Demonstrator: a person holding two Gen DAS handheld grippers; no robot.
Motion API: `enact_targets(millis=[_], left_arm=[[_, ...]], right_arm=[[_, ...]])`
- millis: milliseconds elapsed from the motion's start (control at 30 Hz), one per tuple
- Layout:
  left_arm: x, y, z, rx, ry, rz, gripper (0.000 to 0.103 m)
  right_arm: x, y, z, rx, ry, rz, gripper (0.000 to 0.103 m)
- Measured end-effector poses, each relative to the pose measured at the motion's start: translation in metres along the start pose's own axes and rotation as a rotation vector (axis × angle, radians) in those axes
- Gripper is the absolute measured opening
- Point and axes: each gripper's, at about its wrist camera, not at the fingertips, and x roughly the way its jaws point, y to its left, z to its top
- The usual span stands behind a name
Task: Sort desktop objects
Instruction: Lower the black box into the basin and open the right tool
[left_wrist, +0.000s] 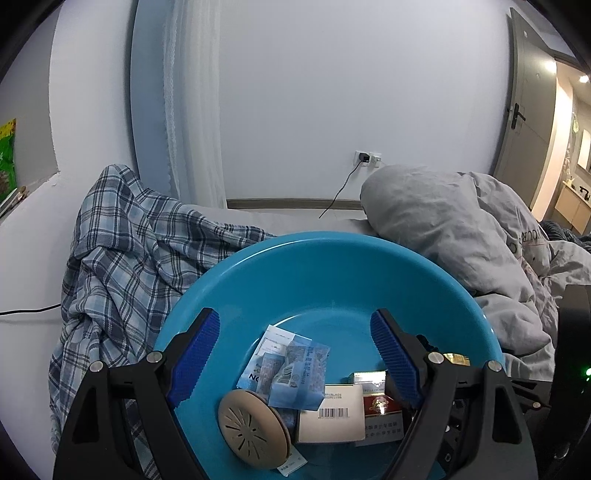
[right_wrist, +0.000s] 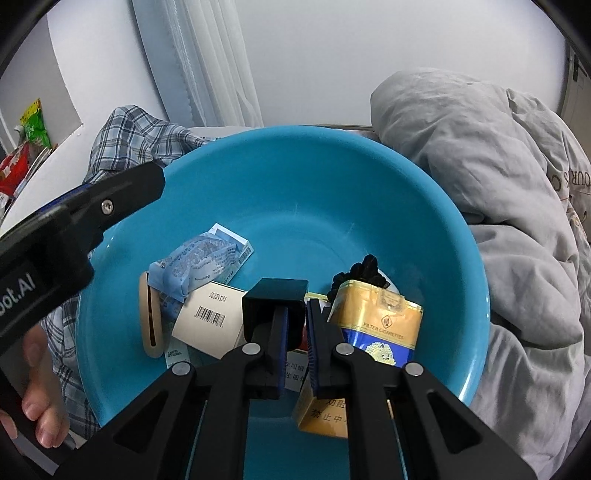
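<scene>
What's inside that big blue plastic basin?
The basin holds a gold cigarette pack, white barcoded box, tan slotted disc, blue sachets and something black. Whatever lies underneath stays covered.

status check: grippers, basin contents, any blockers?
Left gripper open above blue basin. Right gripper shut on black box. Cigarette packs, packets already inside. No blockers seen.

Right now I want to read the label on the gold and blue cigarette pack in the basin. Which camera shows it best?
The right wrist view: the gold and blue cigarette pack faces the lens, its "FILTER CIGARETTES" print legible. The left wrist view shows only a gold sliver behind the left hand-held gripper's finger.
</scene>
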Motion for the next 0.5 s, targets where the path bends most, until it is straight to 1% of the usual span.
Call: enact_targets(millis=[67, 167, 233, 267, 333, 433, 500], left_arm=[[-0.001, 0.001, 0.0, -0.002, -0.001, 0.002, 0.086], [-0.004, 0.002, 0.0, -0.012, -0.022, 0.008, 0.086], [-0.007, 0.004, 0.002, -0.016, -0.032, 0.001, 0.086], [-0.008, 0.004, 0.002, -0.017, -0.034, -0.001, 0.086], [-0.009, 0.005, 0.003, -0.019, -0.042, 0.008, 0.086], [-0.012, 0.008, 0.004, -0.032, -0.064, 0.021, 0.086], [-0.018, 0.01, 0.005, -0.042, -0.094, 0.023, 0.086]], right_arm=[[-0.001, -0.001, 0.0, 0.007, -0.002, 0.0, 0.008], [-0.003, -0.003, 0.001, 0.019, -0.008, 0.001, 0.012], [-0.006, -0.004, 0.001, 0.024, -0.017, -0.001, 0.02], [-0.008, -0.005, 0.001, 0.023, -0.023, -0.004, 0.022], [-0.012, -0.005, 0.002, 0.018, -0.037, -0.016, 0.031], [-0.021, -0.004, 0.005, 0.014, -0.076, -0.035, 0.038], [-0.029, -0.003, 0.007, 0.005, -0.116, -0.052, 0.039]])
